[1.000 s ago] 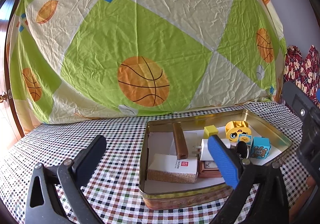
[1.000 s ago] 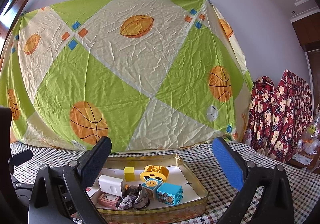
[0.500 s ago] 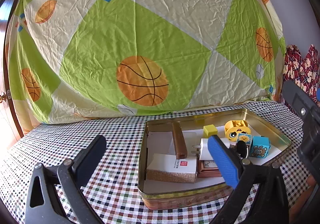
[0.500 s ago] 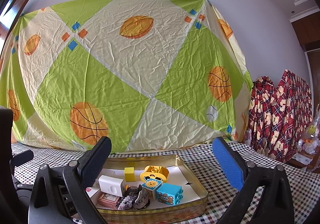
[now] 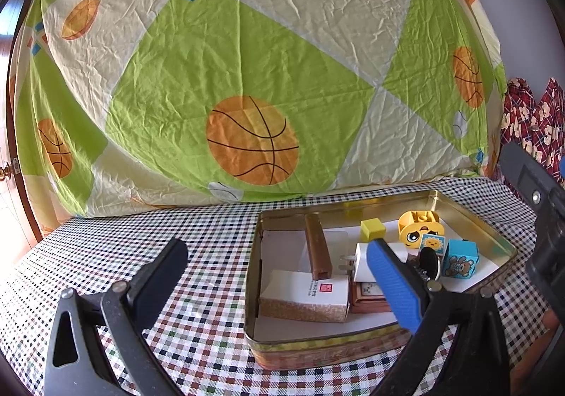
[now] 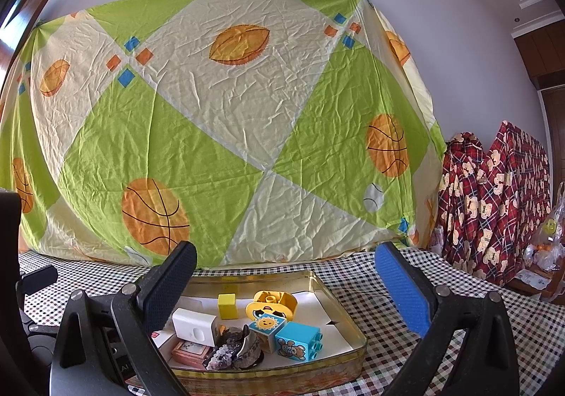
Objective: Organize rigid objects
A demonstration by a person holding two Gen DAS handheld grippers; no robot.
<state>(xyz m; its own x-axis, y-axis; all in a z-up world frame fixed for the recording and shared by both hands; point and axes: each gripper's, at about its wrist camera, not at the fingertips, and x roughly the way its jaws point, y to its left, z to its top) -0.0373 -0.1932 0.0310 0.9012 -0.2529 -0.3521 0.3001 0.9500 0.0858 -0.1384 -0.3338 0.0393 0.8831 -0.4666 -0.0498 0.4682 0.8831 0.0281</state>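
Note:
A gold metal tin [image 5: 317,350] [image 6: 346,293] sits on the checkered tablecloth and holds several rigid objects: a white-and-cork box [image 5: 303,295], a brown bar [image 5: 317,251], a white charger [image 5: 360,260] [image 6: 194,323], a yellow cube [image 5: 372,229] [image 6: 226,305], a yellow face block [image 5: 418,225] [image 6: 272,304], a sun block [image 6: 267,325], a blue bear brick [image 5: 459,258] [image 6: 298,345] and a hair clip [image 6: 235,352]. My left gripper [image 5: 279,276] is open and empty over the tin's left edge. My right gripper [image 6: 286,286] is open and empty above the tin.
A green and cream basketball-print sheet [image 5: 247,78] hangs behind the table. The checkered tablecloth [image 5: 106,247] stretches left of the tin. Red plaid bear-print cloth [image 6: 494,202] hangs at the right. The right gripper's body [image 5: 540,219] shows at the left view's right edge.
The left gripper has shifted very slightly. The right gripper and the objects in the tin have not visibly moved.

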